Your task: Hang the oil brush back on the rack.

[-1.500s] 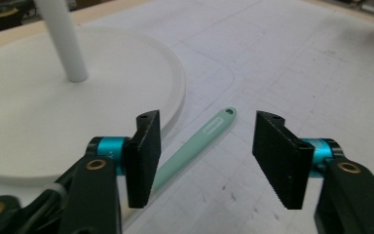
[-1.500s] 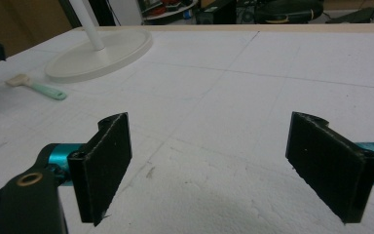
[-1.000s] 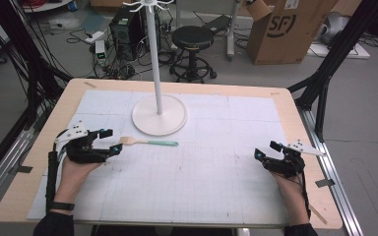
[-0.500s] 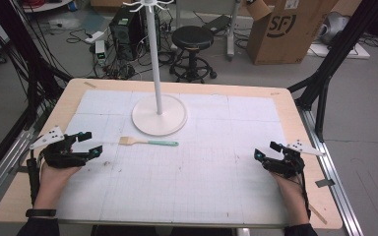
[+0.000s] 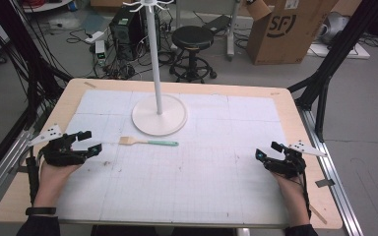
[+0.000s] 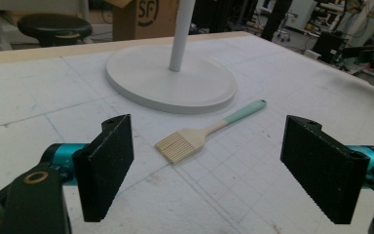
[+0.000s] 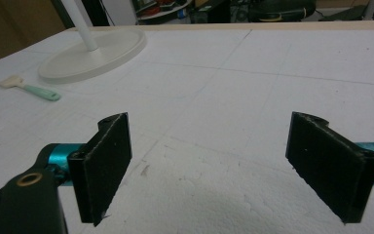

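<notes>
Left gripper (image 5: 81, 143) sits at the table's left edge, jaws just opened wide, nothing between them. The brush (image 5: 147, 142) lies flat on the mat just in front of the stand's base (image 5: 158, 115), bristles toward that gripper, handle pointing away to the right. Right gripper (image 5: 268, 156), also gaping and empty, is well apart, so the left is nearer.

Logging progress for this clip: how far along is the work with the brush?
Nothing looks done yet: the brush lies flat on the mat beside the stand base, untouched. In hand: the left gripper faces it, jaws just opened wide, nothing between them. The right gripper sits open. Grasping remains.
</notes>
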A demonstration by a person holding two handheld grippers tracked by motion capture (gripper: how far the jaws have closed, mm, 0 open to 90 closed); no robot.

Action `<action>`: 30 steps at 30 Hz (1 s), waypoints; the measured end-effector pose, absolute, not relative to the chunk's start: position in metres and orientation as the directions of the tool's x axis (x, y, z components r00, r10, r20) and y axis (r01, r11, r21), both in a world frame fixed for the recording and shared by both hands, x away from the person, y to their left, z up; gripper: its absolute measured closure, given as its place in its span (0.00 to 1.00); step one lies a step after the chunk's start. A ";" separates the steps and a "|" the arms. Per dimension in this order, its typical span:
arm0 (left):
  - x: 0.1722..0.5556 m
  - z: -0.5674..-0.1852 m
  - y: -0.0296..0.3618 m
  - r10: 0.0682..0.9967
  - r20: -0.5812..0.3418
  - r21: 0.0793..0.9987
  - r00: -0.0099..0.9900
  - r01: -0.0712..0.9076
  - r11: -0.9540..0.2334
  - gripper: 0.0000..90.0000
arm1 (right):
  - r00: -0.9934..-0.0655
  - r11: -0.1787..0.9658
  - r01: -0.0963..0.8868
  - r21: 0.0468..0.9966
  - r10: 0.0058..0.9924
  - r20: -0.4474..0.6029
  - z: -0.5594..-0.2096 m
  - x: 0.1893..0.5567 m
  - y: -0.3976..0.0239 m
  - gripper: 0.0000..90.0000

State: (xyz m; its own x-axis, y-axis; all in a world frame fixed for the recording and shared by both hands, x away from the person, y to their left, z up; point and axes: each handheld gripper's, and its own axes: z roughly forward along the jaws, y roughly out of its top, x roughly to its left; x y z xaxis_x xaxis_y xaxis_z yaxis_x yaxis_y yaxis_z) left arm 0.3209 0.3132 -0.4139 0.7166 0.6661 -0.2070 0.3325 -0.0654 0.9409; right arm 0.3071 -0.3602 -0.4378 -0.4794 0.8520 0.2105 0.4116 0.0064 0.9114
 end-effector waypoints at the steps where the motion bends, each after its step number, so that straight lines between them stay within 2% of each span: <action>1: 0.322 -0.411 0.311 0.659 -0.209 0.942 0.722 0.330 -0.063 0.22 | -0.481 0.007 0.411 0.911 0.851 0.211 -0.438 0.307 -0.360 0.18; 8: 0.336 -0.401 0.290 0.628 -0.217 0.954 0.748 0.298 -0.026 0.18 | -0.488 0.010 0.404 0.915 0.848 0.206 -0.437 0.306 -0.360 0.18; 18: 0.361 -0.407 0.256 0.611 -0.132 0.933 0.780 0.305 -0.189 0.18 | -0.497 0.011 0.405 0.914 0.842 0.211 -0.438 0.308 -0.359 0.18; 30: 0.381 -0.414 0.213 0.541 -0.037 0.885 0.840 0.279 -0.372 0.23 | -0.502 0.014 0.407 0.913 0.839 0.210 -0.438 0.308 -0.358 0.18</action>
